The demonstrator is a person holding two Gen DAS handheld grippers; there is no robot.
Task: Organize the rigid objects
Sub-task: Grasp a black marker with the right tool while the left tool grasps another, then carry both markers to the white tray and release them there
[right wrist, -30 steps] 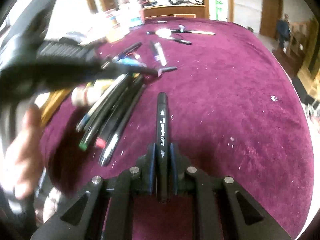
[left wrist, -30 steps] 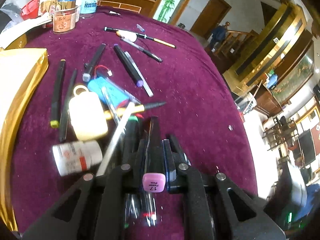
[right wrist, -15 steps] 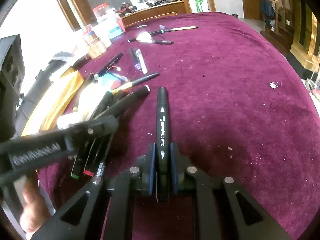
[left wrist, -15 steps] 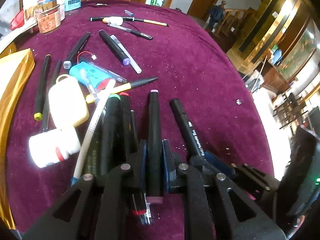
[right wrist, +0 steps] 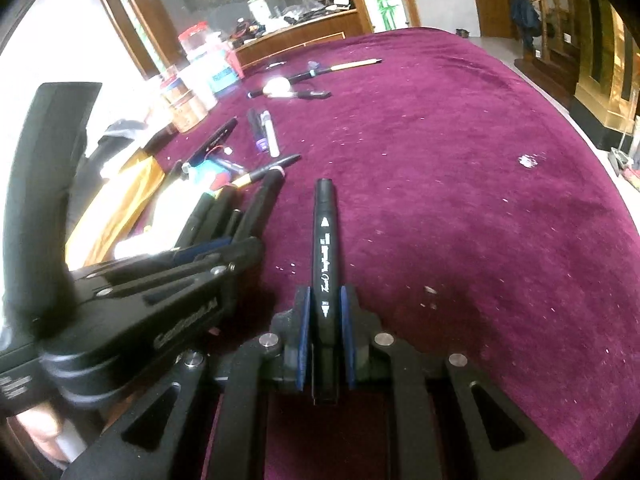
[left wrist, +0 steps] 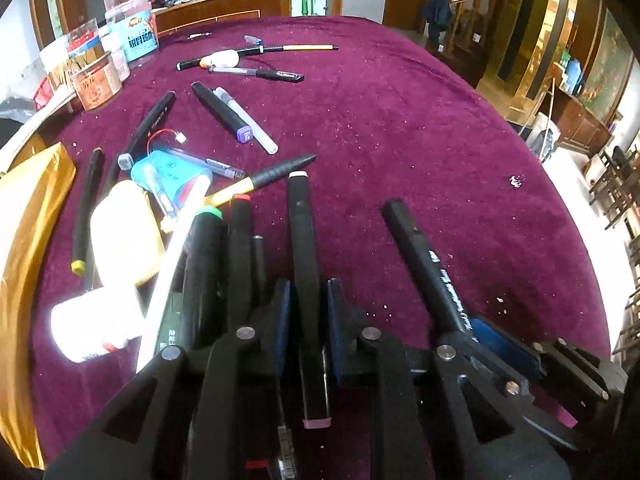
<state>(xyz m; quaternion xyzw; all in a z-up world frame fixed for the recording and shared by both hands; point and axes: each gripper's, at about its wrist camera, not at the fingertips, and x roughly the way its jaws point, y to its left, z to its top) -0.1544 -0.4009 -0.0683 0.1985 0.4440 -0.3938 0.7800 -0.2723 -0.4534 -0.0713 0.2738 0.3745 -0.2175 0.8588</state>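
We've got two markers in hand. Left tool (left wrist: pixel 306 332) is clamped on a black marker with a pink end cap (left wrist: pixel 306 280), barrel running straight fwd between the blue pads, pink cap toward the camera, far tip hanging just over the row of dark markers w/ green and red ends (left wrist: pixel 224 256) near the desk's left edge. We judge it's held lengthwise so it can go down parallel to that row. Right tool (right wrist: pixel 325 336) is clamped on a black marker with white lettering (right wrist: pixel 325 248), same lengthwise grip, pointing out over bare maroon velvet desk (right wrist: pixel 460 200), just right of the row; prob. next in line.

Round that: a cream plastic bottle (left wrist: pixel 120 236), white pill bottle (left wrist: pixel 94 332), blue battery pack with red wire (left wrist: pixel 172 176) and a gold box (left wrist: pixel 28 240) at the left edge; loose pens lie toward the far edge.

Left view shows the row's ends and the right tool's marker (left wrist: pixel 424 268) slanting in beside ours. Right view alone shows the left tool's body from the side, and the clear cloth on the right.
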